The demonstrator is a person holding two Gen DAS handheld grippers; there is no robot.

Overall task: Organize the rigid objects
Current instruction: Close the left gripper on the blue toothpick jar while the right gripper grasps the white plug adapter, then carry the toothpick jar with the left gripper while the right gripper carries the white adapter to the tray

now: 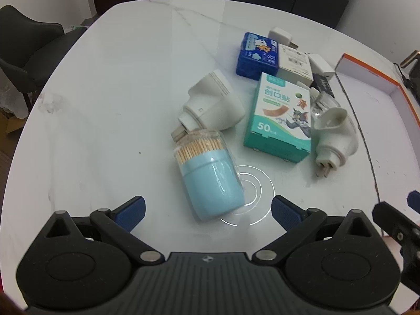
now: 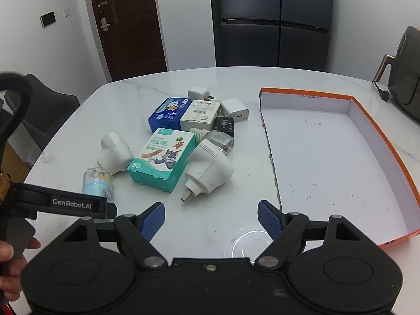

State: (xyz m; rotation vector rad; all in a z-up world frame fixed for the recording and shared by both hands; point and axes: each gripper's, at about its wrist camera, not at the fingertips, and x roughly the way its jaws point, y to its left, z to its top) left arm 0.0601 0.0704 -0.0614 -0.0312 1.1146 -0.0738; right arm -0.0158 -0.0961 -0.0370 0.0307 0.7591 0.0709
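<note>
A light-blue toothpick jar (image 1: 210, 176) lies on the white marble table (image 1: 105, 105) just ahead of my open left gripper (image 1: 208, 211), between its blue pads but untouched. Behind the jar lie a white plug-in device (image 1: 212, 103), a teal plaster box (image 1: 281, 120), a second white plug-in device (image 1: 334, 136), a blue tin (image 1: 258, 55) and white chargers. In the right wrist view my open right gripper (image 2: 211, 219) hovers near the table's front edge, empty, short of the second plug-in device (image 2: 208, 168) and the plaster box (image 2: 164, 157). The toothpick jar (image 2: 97, 181) stands at the left there.
An orange-rimmed shallow box (image 2: 388, 147) with a white floor lies on the right side of the table. A dark chair (image 1: 29, 50) stands at the far left. A hand (image 2: 10, 260) holds the left gripper's body (image 2: 63, 204). A black fridge (image 2: 273, 21) and a door are behind.
</note>
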